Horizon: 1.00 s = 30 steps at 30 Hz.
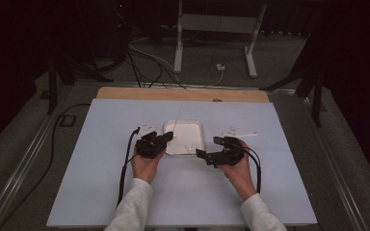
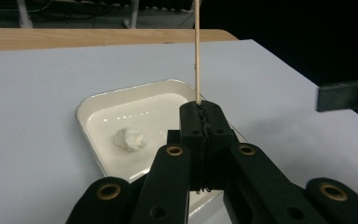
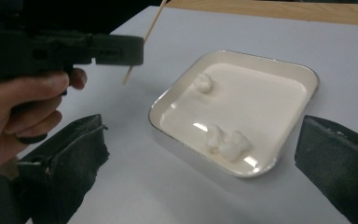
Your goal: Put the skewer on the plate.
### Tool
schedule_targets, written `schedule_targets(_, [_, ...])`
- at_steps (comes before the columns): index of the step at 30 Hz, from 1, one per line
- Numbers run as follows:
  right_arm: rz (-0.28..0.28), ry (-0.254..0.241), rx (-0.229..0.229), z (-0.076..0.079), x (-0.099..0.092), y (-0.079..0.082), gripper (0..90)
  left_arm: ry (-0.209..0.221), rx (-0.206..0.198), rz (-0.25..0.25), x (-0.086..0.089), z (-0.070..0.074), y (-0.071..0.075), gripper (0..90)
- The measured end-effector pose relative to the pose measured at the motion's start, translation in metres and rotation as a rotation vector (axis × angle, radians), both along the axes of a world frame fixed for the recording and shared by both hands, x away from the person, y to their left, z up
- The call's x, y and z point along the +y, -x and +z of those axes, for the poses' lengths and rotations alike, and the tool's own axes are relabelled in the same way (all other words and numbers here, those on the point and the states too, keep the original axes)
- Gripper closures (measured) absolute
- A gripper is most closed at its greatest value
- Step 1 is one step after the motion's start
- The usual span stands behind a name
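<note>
A white tray (image 1: 200,126) lies in the middle of the pale board. Its rim (image 3: 303,74) encloses small white lumps: one at the far side (image 3: 203,82) and a clump near the front (image 3: 228,142). My left gripper (image 1: 169,136) hovers at the tray's left edge, shut on a thin wooden stick (image 2: 197,51) that stands up from the jaws. In the right gripper view that left gripper (image 3: 121,49) is at the upper left with the stick (image 3: 144,32) slanting through it. My right gripper (image 1: 208,147) sits off the tray's right front corner, jaws wide open (image 3: 203,135) with nothing between them.
The pale board (image 1: 101,192) covers a wooden tabletop whose far edge (image 1: 183,94) shows beyond it. Cables (image 1: 144,62) and a metal stand (image 1: 178,43) are on the floor behind. Bare board lies left, right and in front of the tray.
</note>
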State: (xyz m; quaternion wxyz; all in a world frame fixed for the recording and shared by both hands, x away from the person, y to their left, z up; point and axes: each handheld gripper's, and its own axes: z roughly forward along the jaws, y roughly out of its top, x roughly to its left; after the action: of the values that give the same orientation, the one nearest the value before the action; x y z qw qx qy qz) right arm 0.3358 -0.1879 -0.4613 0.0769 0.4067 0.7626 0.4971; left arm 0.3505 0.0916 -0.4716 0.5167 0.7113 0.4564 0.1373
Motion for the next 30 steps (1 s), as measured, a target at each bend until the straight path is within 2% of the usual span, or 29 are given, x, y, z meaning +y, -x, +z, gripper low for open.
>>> schedule_targets(9, [-0.017, 0.024, -0.013, -0.003, -0.017, 0.012, 2.1, 0.004, 0.036, 0.047, -0.008, -0.009, -0.013, 90.0])
schedule_targets(16, [-0.035, 0.049, -0.025, -0.005, -0.035, 0.022, 2.1, -0.013, 0.057, 0.059, -0.015, -0.016, -0.021, 90.0])
schedule_targets(22, [-0.057, 0.046, -0.032, -0.005, -0.049, 0.027, 2.1, -0.031, 0.064, 0.066, -0.022, -0.021, -0.025, 90.0])
schedule_targets(30, [-0.074, 0.051, -0.032, -0.006, -0.057, 0.029, 2.1, -0.047, 0.095, 0.082, -0.03, -0.03, -0.03, 90.0])
